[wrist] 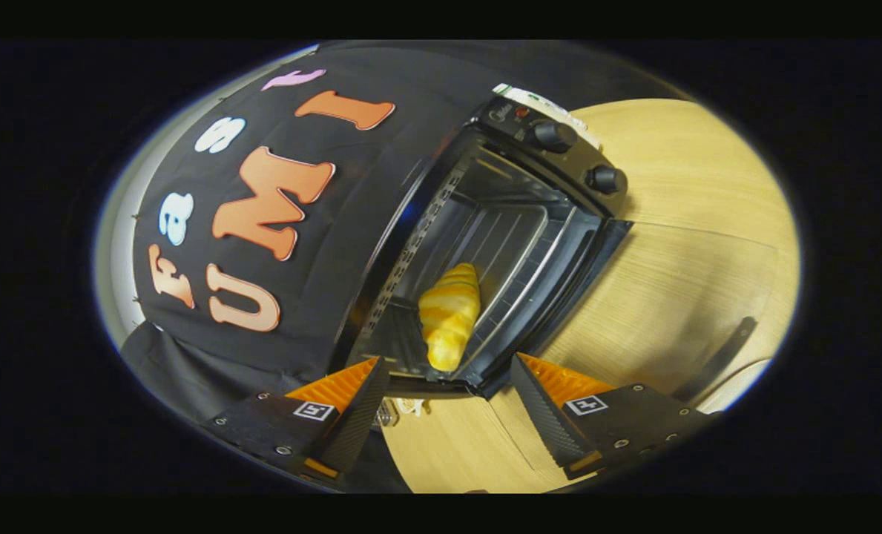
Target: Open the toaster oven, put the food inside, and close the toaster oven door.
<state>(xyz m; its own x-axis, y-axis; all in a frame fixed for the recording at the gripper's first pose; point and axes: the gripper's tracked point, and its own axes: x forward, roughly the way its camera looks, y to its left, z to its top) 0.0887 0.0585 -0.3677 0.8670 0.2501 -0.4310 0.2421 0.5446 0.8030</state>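
— Pale wood, that table [678,297], and the black toaster oven [485,245] stands on it with its door [589,297] swung open.

— What about the gripper [448,404]?

— Spread wide, fingers well apart, gripping nothing. The table shows bare between them.

— And the food?

— A golden croissant [449,315] lies on the wire rack [515,252] inside the oven, just ahead of the fingers and roughly in line with the gap between them. It touches neither finger.

— Anything in the way?

— The lower edge of the oven mouth sits between the fingertips and the croissant. Beyond, two dark knobs [552,136] sit on the oven's control panel. A dark strip [715,360] lies on the table past the right finger.
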